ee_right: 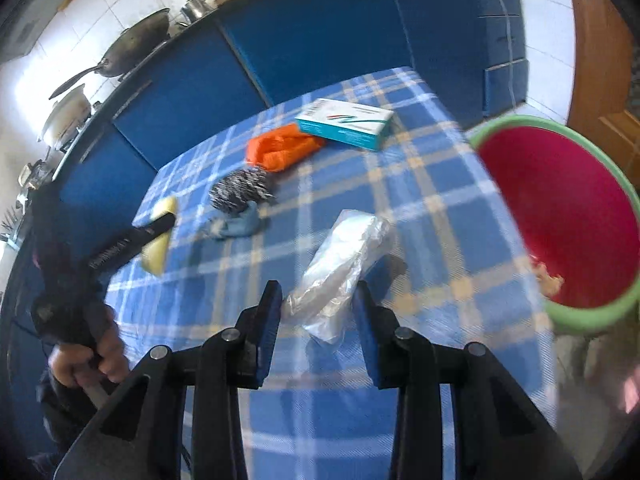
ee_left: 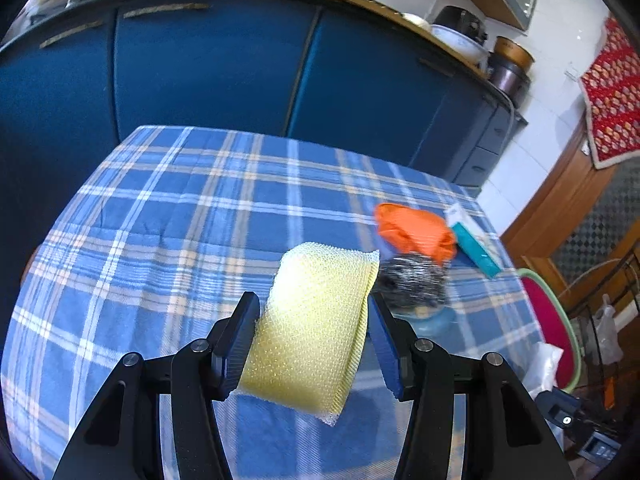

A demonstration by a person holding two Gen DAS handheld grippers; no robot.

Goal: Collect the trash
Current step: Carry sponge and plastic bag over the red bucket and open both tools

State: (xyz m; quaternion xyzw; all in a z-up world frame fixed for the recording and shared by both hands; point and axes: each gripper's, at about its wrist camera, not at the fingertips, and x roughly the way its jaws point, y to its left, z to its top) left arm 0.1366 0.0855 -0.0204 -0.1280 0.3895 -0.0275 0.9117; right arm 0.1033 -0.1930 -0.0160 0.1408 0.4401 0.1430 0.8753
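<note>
My left gripper (ee_left: 314, 316) is shut on a yellow sponge (ee_left: 316, 320) and holds it just above the checked tablecloth (ee_left: 160, 220). The sponge also shows in the right wrist view (ee_right: 160, 232), between the left gripper's fingers (ee_right: 132, 240). My right gripper (ee_right: 318, 308) stands around a crumpled clear plastic bag (ee_right: 340, 264) with its jaws apart; the bag looks lifted off the cloth. A red bin with a green rim (ee_right: 560, 216) stands at the table's right edge.
On the cloth lie a steel wool scrubber (ee_right: 242, 190), an orange cloth (ee_right: 280, 146), a teal and white box (ee_right: 346, 122) and a small blue piece (ee_right: 240, 226). Blue kitchen cabinets (ee_left: 200, 72) stand behind the table.
</note>
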